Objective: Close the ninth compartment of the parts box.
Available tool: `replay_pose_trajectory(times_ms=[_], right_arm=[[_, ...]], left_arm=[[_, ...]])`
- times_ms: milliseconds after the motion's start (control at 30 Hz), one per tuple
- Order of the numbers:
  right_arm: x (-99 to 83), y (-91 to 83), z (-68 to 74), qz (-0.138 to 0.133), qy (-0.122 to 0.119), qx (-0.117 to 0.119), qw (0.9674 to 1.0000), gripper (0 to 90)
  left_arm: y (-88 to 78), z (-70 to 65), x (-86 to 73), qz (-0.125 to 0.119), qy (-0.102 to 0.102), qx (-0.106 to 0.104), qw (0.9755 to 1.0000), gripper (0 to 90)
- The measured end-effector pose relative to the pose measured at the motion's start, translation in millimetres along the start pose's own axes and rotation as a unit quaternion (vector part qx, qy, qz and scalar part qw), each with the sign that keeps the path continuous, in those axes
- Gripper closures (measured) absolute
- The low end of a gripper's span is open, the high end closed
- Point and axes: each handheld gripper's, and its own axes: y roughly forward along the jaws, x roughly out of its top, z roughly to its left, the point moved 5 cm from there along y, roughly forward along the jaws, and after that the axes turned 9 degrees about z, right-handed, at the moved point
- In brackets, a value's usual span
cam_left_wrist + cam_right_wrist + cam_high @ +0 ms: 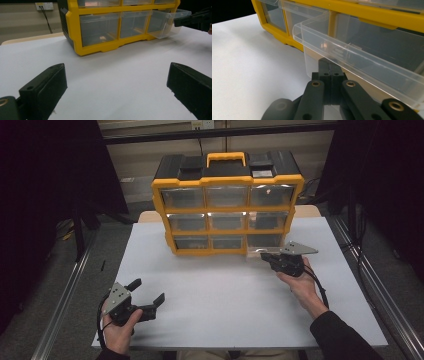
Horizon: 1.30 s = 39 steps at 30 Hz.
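Drawer [352, 57] pinched by right hand-held gripper [329, 68].

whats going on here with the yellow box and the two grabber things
A person sits at a white table with a gripper in each hand. The right gripper is shut on the front of the bottom right drawer of the yellow drawer cabinet, and that clear drawer is pulled partway out. The left gripper is open above the table, holding nothing.
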Motion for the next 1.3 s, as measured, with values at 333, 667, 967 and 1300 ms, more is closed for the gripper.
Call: replay_pose_trajectory(times_ms=[333, 667, 967, 1300], right_arm=[[1.1, 1.2, -5.5, -0.002, 0.004, -0.006, 1.0, 90.0], [1.9, 2.6, -10.3, -0.004, 0.009, -0.011, 0.9999, 90.0], [1.8, 4.7, -13.8, -0.006, 0.01, -0.014, 0.9998, 90.0], [5.4, 6.6, -17.8, -0.006, 0.013, -0.017, 0.9998, 90.0]], left_arm=[[0.0, 0.1, 0.0, 0.0, 0.0, 0.0, 1.0, 2.6], [0.2, 0.4, -0.1, 0.0, 0.0, 0.001, 1.0, 2.6], [-0.1, 1.1, 0.0, 0.0, 0.002, 0.003, 1.0, 2.6], [0.1, 1.2, -0.2, -0.001, -0.001, 0.001, 1.0, 2.6]])
